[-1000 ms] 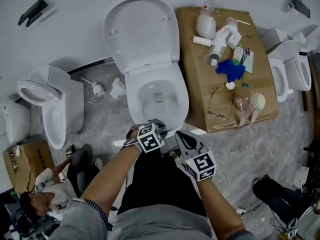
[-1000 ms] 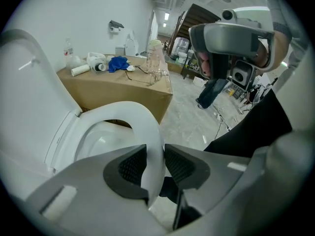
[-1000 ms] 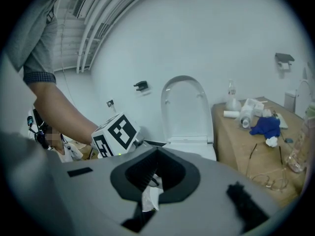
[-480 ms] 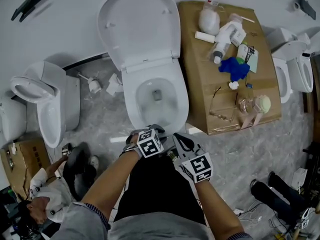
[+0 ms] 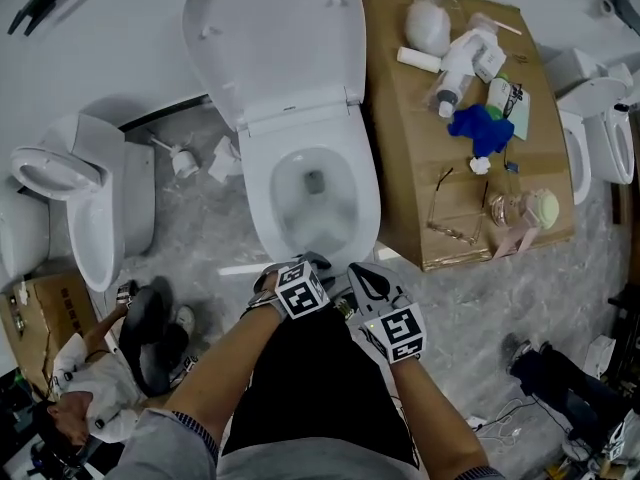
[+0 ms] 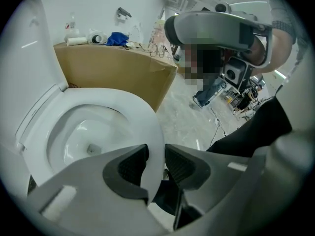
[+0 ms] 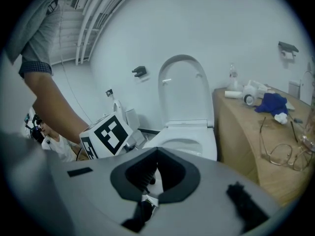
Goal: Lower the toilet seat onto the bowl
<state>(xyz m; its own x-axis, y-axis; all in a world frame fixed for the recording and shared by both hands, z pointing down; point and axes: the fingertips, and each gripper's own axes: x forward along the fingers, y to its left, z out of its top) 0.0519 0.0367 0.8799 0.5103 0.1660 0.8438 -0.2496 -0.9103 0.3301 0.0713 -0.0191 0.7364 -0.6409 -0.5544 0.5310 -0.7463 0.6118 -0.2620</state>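
Observation:
The white toilet stands with its lid (image 5: 275, 38) raised against the wall and its seat (image 5: 262, 183) lying low over the bowl. My left gripper (image 5: 303, 261) is at the front of the toilet. In the left gripper view the seat's front edge (image 6: 133, 107) runs between the pads (image 6: 129, 167) of that gripper (image 6: 156, 163), which close on it; the jaws have just eased a little wider. Whether the seat rests on the bowl I cannot tell. My right gripper (image 5: 362, 274) hovers just right of the left, its tips (image 7: 157, 154) meeting, nothing held.
A cardboard box (image 5: 400, 168) stands right of the toilet, carrying bottles, a blue cloth (image 5: 480, 128) and glasses (image 5: 450, 213). Other toilets stand at the left (image 5: 90, 208) and right (image 5: 595, 128). A person crouches at lower left (image 5: 90, 378). Small parts (image 5: 185, 163) lie beside the bowl.
Both grippers have sunk a little at the toilet's front, the seat edge still in the left one. The head view has shifted, so the toilet sits higher and larger in the picture.

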